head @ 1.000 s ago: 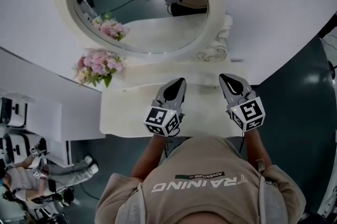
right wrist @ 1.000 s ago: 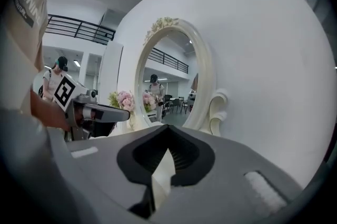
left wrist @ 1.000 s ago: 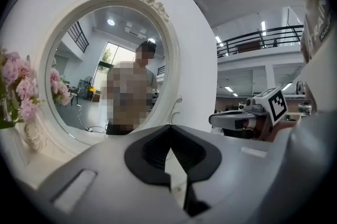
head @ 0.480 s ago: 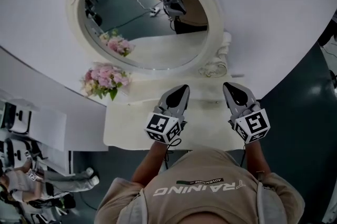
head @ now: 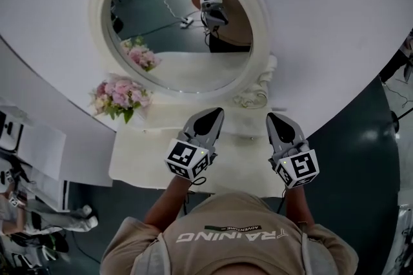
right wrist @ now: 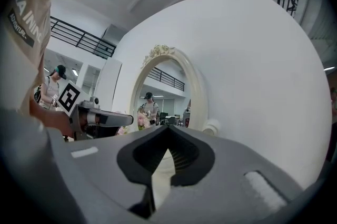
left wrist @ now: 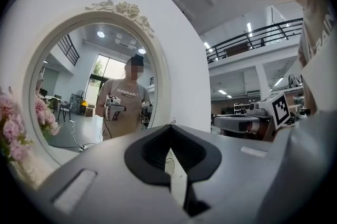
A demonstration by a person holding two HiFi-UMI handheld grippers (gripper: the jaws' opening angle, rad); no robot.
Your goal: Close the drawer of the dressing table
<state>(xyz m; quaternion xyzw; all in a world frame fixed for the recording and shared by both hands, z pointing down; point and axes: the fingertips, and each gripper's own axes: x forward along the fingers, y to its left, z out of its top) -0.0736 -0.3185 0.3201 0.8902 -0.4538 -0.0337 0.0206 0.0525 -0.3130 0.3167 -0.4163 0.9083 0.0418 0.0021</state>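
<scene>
The left gripper (left wrist: pixel 169 128) has its jaws shut tip to tip, empty, and so does the right gripper (right wrist: pixel 168 128). Both hover side by side over the dressing table (head: pixel 139 161), tips toward its back edge. Its drawer is hidden from above. The mirror (head: pixel 187 41) stands at that back edge, with flowers (head: pixel 119 96) at the back left corner.

White wall (head: pixel 335 22), dark teal floor (head: pixel 361 138)

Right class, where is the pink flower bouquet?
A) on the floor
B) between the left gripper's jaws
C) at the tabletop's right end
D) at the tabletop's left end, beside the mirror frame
D: the pink flower bouquet stands at the left end of the dressing table, next to the oval mirror and its frame.
</scene>
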